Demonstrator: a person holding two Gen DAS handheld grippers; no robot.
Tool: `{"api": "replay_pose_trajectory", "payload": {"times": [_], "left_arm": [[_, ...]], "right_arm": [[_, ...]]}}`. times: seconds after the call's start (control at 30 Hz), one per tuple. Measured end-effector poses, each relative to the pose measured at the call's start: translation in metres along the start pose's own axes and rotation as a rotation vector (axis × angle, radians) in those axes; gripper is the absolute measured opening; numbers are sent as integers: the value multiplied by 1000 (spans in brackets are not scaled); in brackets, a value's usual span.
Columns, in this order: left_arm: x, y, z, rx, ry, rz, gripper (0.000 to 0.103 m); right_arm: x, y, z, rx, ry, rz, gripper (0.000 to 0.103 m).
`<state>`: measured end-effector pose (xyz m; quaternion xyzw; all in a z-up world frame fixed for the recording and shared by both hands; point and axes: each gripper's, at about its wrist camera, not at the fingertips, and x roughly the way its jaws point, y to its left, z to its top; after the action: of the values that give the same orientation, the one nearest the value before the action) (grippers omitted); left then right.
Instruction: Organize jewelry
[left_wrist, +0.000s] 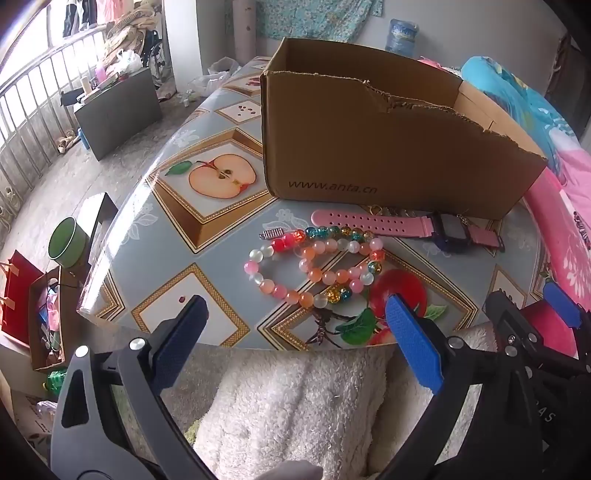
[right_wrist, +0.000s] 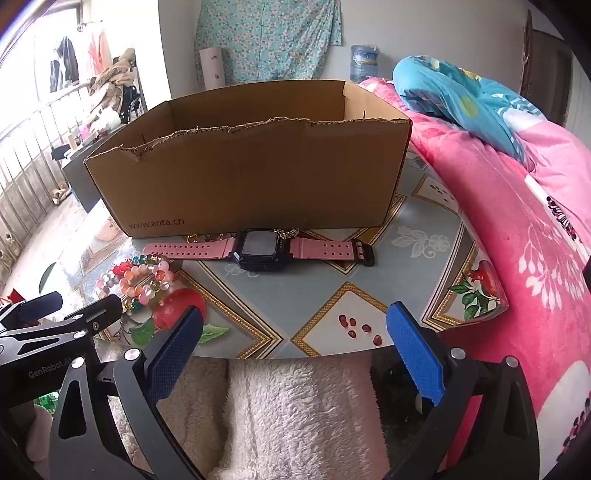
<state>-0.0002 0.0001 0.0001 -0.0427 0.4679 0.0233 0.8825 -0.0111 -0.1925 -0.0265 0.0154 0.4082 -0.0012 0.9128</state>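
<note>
Both grippers wide and empty, jewelry untouched on the worktop

Left gripper (left_wrist: 295, 325) and right gripper (right_wrist: 295, 325) hover short of tangled bead bracelets (left_wrist: 314, 266) and pink watch (right_wrist: 258, 249) beside the cardboard box (right_wrist: 251, 177); grabbing one bracelet may drag its neighbour.

Daylight pours in through a barred railing (left_wrist: 33, 96) on the left, where clothes (right_wrist: 66, 62) hang against the bright window. The floor (left_wrist: 110, 166) below is grey and dusty, with a dark low cabinet (left_wrist: 118, 110) standing on it. A pale wall (right_wrist: 177, 44) at the back carries a teal flowered cloth (right_wrist: 266, 37), and a blue water jug (right_wrist: 364, 62) stands near it. A pink flowered blanket (right_wrist: 517, 229) fills the right side
</note>
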Motion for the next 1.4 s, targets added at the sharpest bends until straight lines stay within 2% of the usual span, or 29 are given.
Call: {"api": "replay_pose_trajectory", "payload": {"times": [1.4], "left_arm": [[2,2,-2,-2,7,12,94]], "right_arm": [[0,4,3,-10,-1,-1,97]]}}
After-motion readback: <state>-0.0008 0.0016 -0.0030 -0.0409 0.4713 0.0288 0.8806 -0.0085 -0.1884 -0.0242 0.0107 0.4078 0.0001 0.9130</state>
